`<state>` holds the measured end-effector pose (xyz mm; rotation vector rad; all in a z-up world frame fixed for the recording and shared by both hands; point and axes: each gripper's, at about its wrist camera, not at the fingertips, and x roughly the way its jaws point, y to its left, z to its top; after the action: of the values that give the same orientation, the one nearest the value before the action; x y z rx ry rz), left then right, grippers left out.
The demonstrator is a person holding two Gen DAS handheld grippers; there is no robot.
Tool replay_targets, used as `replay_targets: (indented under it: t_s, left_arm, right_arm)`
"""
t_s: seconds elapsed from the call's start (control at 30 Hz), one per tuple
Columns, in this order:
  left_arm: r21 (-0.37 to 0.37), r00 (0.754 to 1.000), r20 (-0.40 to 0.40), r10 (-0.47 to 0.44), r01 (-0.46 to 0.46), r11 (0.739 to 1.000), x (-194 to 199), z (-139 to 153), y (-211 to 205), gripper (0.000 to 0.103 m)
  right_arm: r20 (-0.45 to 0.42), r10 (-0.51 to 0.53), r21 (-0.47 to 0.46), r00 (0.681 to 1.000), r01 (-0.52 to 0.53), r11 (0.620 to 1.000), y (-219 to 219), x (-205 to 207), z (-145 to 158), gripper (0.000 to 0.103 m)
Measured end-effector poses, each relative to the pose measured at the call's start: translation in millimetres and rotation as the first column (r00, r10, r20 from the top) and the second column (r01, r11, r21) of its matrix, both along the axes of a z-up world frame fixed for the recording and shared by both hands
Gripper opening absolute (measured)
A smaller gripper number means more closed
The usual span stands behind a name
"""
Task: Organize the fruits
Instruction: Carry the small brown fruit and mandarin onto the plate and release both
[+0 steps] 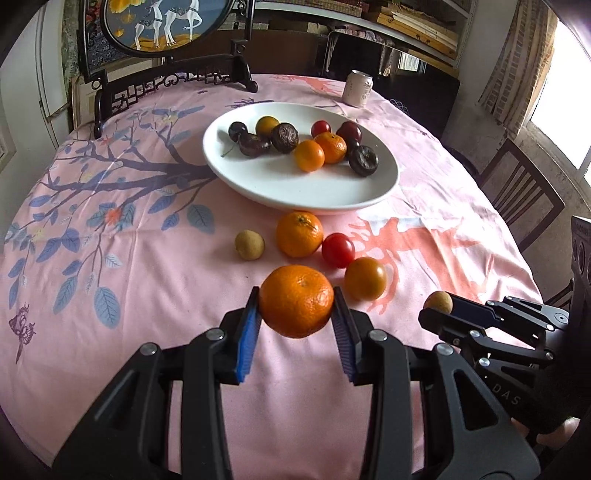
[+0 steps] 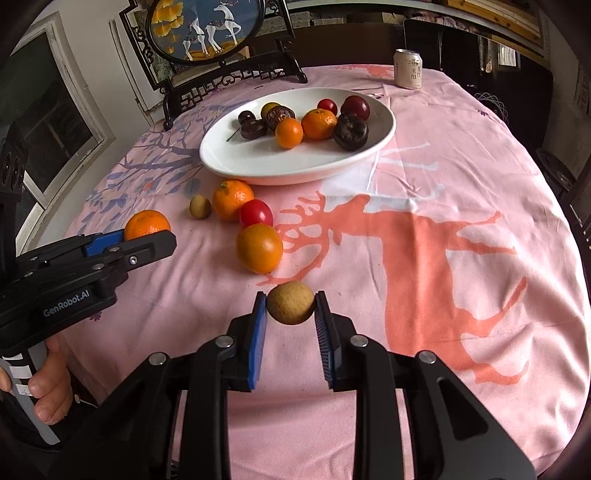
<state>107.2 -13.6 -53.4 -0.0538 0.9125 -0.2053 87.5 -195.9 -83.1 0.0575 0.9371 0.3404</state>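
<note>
Black left tool (image 1: 296, 308) with blue pads (image 1: 246, 338), silver screws.

Round framed deer picture (image 1: 162, 22): top cut off by the edge.
Pale drink can (image 2: 407, 69): print too small to be read.
Small tan fruit (image 1: 438, 302): lower half hidden by the right tongs (image 1: 439, 314).

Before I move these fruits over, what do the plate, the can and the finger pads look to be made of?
Plate: probably glazed ceramic; white, smooth, thick rim with a soft sheen.
Can: likely aluminium; thin cylinder, printed pale matte label.
Pads on the left hand-held gripper: seemingly rubber or soft plastic; blue, finely ribbed, pressed against the mandarin.
</note>
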Motion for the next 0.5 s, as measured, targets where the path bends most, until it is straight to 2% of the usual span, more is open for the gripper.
replay_targets:
  t_s: [0.13, 0.23, 0.5]
  left_arm:
    - [0.009, 0.999, 0.035, 0.028, -0.028, 1.0, 17, 17, 13, 0.037]
    - [0.037, 0.997, 0.049, 0.057, -0.059, 0.998, 45, 26, 18, 0.037]
    - [0.077, 0.996, -0.033, 0.083, -0.08, 0.994, 138, 20, 13, 0.038]
  right_arm:
    - [0.039, 0.01, -0.033, 0.999, -0.009, 0.999, 8, 20, 15, 0.026]
    - [0.069, 0.008, -0.07, 0.998, -0.004, 0.998, 16, 44, 26, 0.026]
    - [0.067, 0.0, -0.15, 0.998, 0.01, 0.989, 34, 122, 28, 0.026]
